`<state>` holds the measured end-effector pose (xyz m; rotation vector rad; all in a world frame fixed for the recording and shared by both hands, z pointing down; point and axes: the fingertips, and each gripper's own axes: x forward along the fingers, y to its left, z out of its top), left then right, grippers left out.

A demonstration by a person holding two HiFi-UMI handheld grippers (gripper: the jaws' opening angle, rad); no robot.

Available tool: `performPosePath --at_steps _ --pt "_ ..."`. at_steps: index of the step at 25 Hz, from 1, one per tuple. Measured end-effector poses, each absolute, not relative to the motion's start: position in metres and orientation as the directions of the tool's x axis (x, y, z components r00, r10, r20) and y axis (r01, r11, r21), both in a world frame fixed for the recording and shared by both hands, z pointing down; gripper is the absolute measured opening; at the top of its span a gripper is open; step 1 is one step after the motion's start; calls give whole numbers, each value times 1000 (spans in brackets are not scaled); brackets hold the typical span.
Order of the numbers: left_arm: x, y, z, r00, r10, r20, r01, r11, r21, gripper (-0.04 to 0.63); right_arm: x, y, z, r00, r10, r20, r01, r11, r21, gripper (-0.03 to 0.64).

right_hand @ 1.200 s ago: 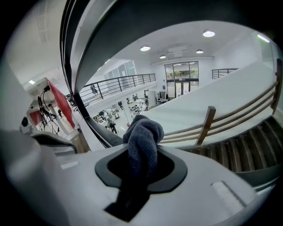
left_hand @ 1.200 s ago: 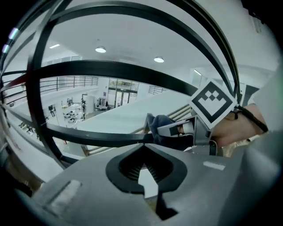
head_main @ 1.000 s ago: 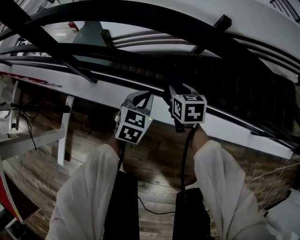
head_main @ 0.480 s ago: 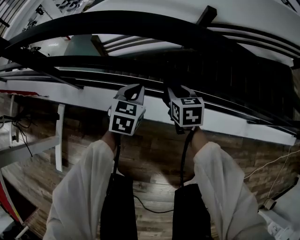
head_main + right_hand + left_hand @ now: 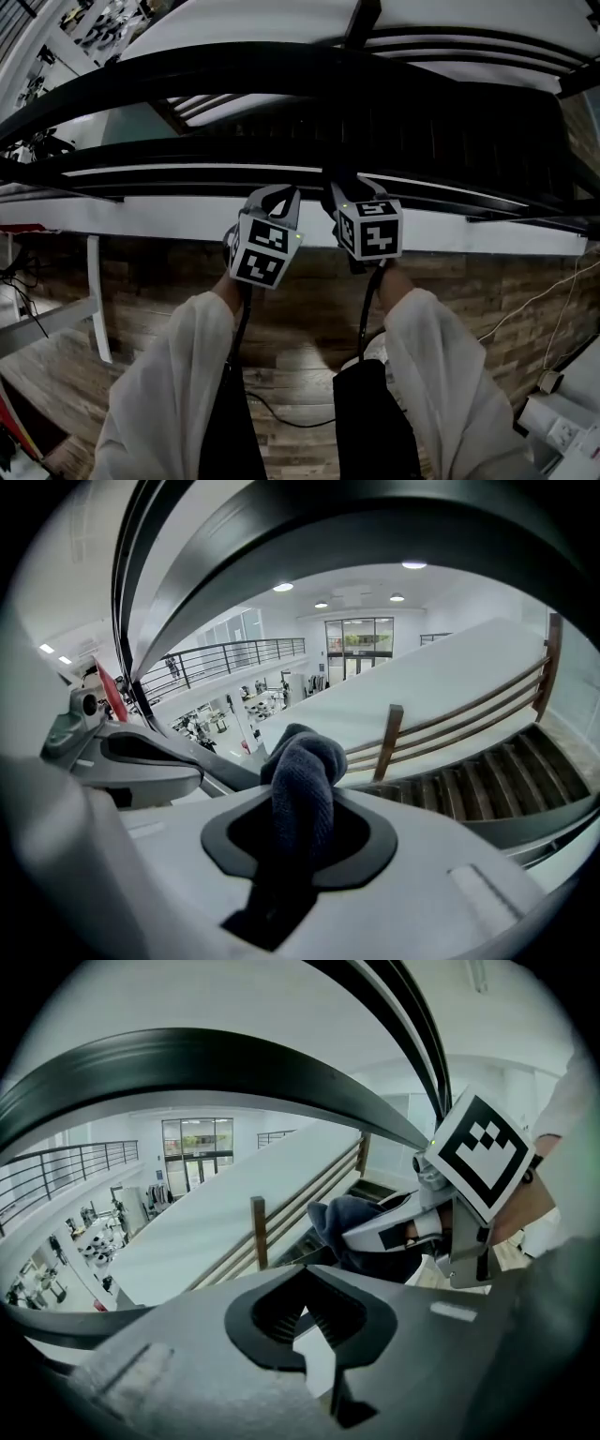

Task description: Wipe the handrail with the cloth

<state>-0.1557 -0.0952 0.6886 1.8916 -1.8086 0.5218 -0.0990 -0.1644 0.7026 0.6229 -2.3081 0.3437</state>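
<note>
The right tool (image 5: 300, 841) is clamped on a bunched dark-blue knit cloth (image 5: 302, 771), up by the broad black curved handrail (image 5: 234, 70). The left tool (image 5: 305, 1321) is closed and empty. Wiping looks about to begin; next, press the cloth against the rail.

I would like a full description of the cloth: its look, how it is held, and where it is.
The cloth is dark blue-grey, thick and soft, with a ribbed, knitted-looking weave. It is bunched into a rounded wad, not spread flat. The right hand-held gripper is shut on its lower part, and the wad bulges out beyond the jaws. It sits close to the dark curved handrail; whether it touches the rail cannot be told.
</note>
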Motion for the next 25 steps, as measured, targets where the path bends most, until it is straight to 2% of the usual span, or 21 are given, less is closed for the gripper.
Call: performPosePath --at_steps 9,25 --pt "-49 -166 677 157 -820 550 -987 -139 75 2 -7 -217 699 -622 -379 685 -540 842 -24 98" --pt "72 -249 676 239 -802 547 -967 -248 59 2 109 -296 696 -594 -436 676 -584 812 10 98"
